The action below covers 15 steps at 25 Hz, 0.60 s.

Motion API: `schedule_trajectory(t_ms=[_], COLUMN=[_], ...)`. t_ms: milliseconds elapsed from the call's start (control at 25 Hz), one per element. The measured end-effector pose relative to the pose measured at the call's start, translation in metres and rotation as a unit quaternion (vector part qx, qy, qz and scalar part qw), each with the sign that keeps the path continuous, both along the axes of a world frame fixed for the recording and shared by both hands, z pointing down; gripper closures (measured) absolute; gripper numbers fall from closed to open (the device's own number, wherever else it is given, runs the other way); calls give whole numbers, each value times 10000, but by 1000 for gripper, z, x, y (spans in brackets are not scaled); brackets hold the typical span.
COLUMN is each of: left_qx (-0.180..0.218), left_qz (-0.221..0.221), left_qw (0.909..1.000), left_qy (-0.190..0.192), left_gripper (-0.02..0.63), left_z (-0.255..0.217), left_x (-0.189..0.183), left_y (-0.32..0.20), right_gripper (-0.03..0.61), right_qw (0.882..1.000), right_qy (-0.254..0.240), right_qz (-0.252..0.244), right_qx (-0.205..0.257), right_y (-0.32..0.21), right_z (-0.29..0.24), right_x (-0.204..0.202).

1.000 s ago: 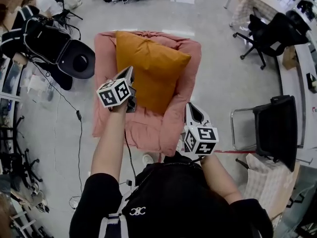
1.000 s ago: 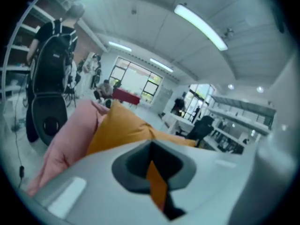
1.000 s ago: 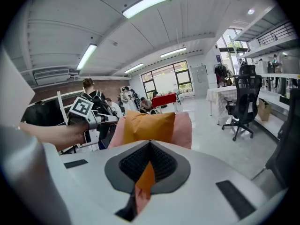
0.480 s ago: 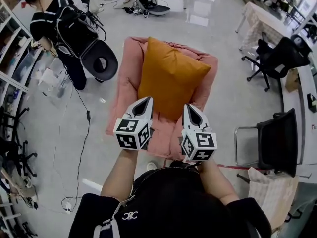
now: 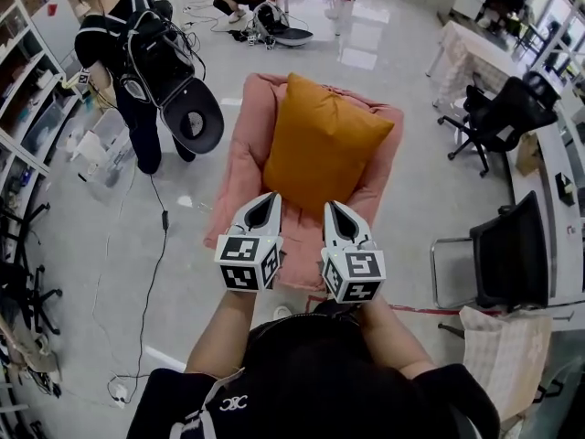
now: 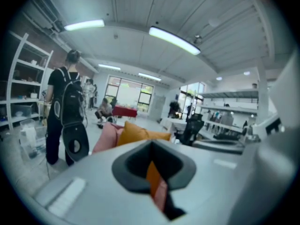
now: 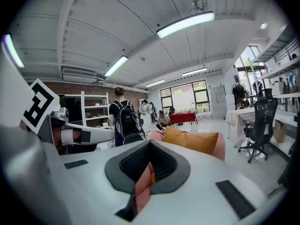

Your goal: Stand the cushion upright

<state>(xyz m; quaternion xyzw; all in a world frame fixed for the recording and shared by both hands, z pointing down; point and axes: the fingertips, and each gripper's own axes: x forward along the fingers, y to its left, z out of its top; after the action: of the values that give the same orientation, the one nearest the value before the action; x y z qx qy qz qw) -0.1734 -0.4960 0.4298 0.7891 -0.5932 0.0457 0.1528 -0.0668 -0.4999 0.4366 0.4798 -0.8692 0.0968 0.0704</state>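
Head view steeply down; gripper views near-level, forward; all share cushion (image 5: 322,149), armchair (image 5: 239,167).

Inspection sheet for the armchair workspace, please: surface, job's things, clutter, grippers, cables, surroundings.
Surface: pink fabric armchair, seat front bare.
Job's things: orange square cushion stands leaning on the backrest.
Clutter: nothing seen on the armchair.
Grippers: left gripper and right gripper both shut, empty, side by side before the seat, clear of the cushion.
Cables: thin black cable runs over the floor on the left.
Surroundings: person with black backpack and white shelves on the left; black office chair on the right.
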Motion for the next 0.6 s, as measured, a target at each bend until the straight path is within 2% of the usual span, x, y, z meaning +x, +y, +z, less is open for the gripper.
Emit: schedule_trajectory(t_ms=[600], left_qx=[178], left_qz=[82], left_qw=[9998], left_qy=[-73], left_gripper=[617], left_z=[-9], left_x=[-16], left_y=[26], right_gripper=[583], right_qw=[9995], right_qy=[27], right_qz=[-5], right_qx=[312], right_y=[26], right_z=[-18], right_x=[-32])
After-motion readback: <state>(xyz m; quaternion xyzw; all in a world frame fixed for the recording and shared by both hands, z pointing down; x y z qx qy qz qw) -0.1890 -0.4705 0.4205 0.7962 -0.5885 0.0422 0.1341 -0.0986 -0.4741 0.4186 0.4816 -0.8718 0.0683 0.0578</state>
